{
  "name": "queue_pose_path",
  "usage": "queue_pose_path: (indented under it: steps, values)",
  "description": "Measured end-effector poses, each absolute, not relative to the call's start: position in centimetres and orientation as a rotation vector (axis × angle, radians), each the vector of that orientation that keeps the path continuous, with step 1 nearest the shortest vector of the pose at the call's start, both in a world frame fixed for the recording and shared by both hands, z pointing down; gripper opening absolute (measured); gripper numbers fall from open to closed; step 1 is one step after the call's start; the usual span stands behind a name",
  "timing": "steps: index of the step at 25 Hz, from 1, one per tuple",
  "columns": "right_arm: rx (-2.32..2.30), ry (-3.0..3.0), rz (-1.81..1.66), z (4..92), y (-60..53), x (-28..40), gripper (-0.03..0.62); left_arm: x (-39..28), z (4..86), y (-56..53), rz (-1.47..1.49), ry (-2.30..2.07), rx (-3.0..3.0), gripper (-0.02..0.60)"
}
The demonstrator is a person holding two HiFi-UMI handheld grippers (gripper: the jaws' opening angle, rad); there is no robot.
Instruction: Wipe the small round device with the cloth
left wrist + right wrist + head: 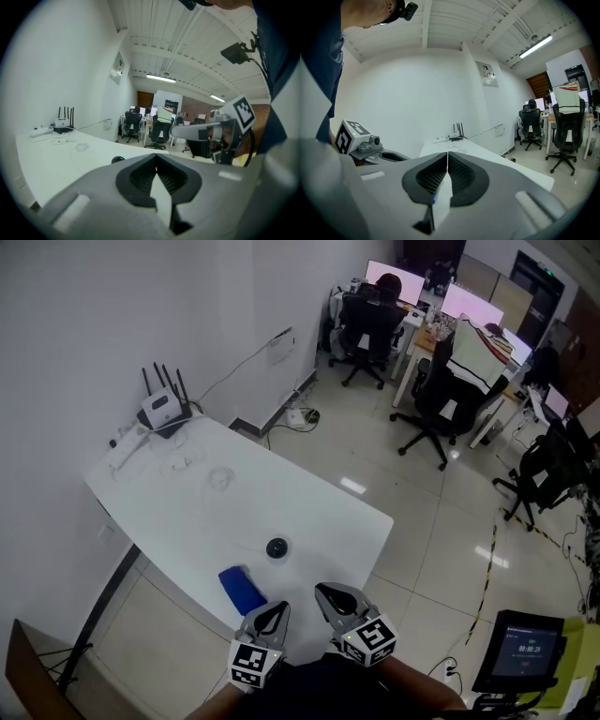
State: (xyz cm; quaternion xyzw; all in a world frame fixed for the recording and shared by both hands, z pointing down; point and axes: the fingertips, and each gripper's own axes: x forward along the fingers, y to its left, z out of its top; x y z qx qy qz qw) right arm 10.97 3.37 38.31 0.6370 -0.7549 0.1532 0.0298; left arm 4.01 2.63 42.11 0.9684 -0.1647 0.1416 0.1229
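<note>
left gripper [277,607], right gripper [324,590]: jaws together, empty, six o'clock of small round device [277,547] (cloth [242,589] at seven o'clock)

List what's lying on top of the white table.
On the white table: a small round black device, a blue cloth apart beside it, a router at the far end, loose white cables. The left hand-held gripper covers part of the near edge.

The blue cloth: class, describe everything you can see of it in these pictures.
The cloth is bright blue fabric folded into a thick oblong. It lies flat and slantwise near the closest edge of the white table, left of the small black round device and apart from it. Only the table touches it.
</note>
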Motion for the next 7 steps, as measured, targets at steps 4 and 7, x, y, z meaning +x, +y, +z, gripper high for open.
queue_pose_path:
  steps: [4, 7]
  values:
    - [1.953, -2.327, 0.466, 38.3, 2.8, 10.9, 0.014, 3.8, 42.3, 1.9, 0.409, -0.493, 2.821, 0.003]
    - [1.946, -2.325, 0.47, 38.6, 0.6, 11.1, 0.014, 4.0, 42.7, -0.5, 0.416, -0.493, 2.812, 0.003]
